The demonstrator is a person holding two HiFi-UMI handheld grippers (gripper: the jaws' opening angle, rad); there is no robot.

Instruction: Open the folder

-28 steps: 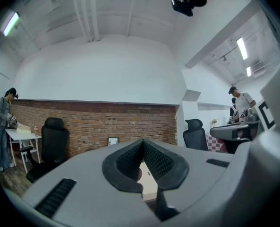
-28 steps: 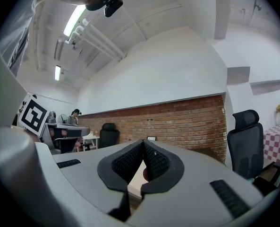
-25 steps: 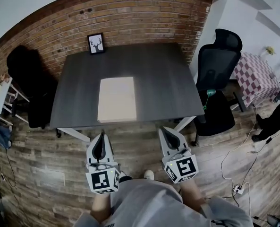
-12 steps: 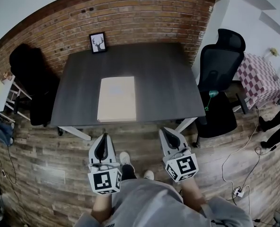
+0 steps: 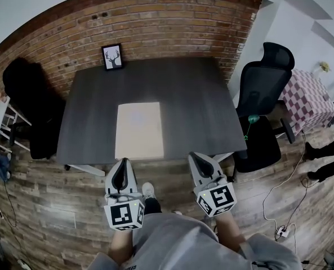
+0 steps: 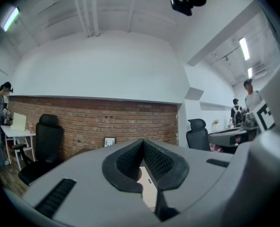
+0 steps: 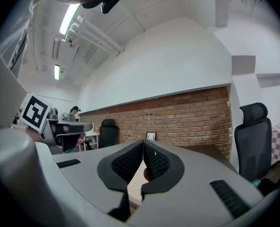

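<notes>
Tan folder [image 5: 139, 130] flat on dark table [image 5: 195, 106], toward its near edge. Left gripper [image 5: 122, 165] and right gripper [image 5: 196, 158] just short of that edge, both empty, jaws pressed together. Framed deer picture [image 5: 112, 56] at far left.

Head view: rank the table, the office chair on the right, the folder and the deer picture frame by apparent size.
1. table, largest by far
2. office chair, larger than the folder in the picture, though warped near the lens edge
3. folder
4. picture frame, clearly smallest
</notes>
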